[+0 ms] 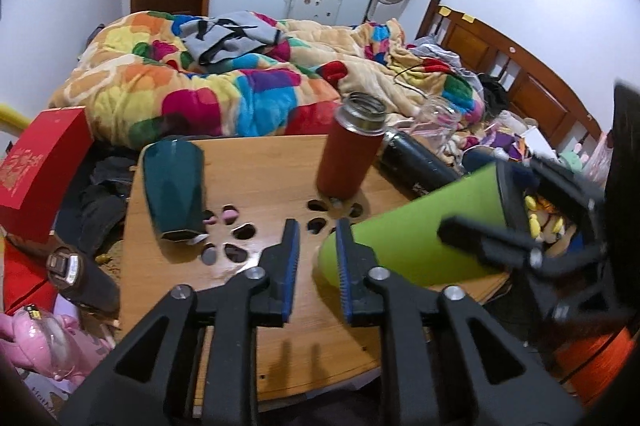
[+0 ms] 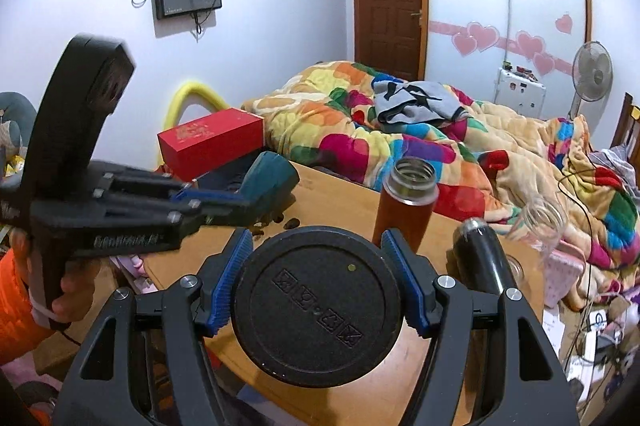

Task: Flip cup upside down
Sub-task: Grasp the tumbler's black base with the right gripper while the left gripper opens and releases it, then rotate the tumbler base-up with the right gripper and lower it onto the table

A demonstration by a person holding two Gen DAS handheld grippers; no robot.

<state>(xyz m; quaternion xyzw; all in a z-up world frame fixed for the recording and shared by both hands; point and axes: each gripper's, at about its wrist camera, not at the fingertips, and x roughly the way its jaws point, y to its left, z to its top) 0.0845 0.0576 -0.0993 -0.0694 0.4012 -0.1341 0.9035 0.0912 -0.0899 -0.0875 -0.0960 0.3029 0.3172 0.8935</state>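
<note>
A lime-green cup (image 1: 416, 238) with a black base lies tilted over the wooden table (image 1: 256, 178), held near its base by my right gripper (image 1: 516, 230). In the right wrist view its round black base (image 2: 316, 304) fills the space between the blue pads (image 2: 230, 278), which press on both sides. My left gripper (image 1: 318, 262) is open and empty, its right finger just in front of the green cup's mouth end. It shows in the right wrist view (image 2: 208, 204) at the left, near the teal cup.
A teal cup (image 1: 174, 188) stands upside down at the table's left. A red flask (image 1: 350, 150) stands open at the back, a black bottle (image 1: 416, 162) lies beside it, with a clear glass (image 1: 438, 118). A red box (image 1: 36, 170) and bed (image 1: 224, 82) lie beyond.
</note>
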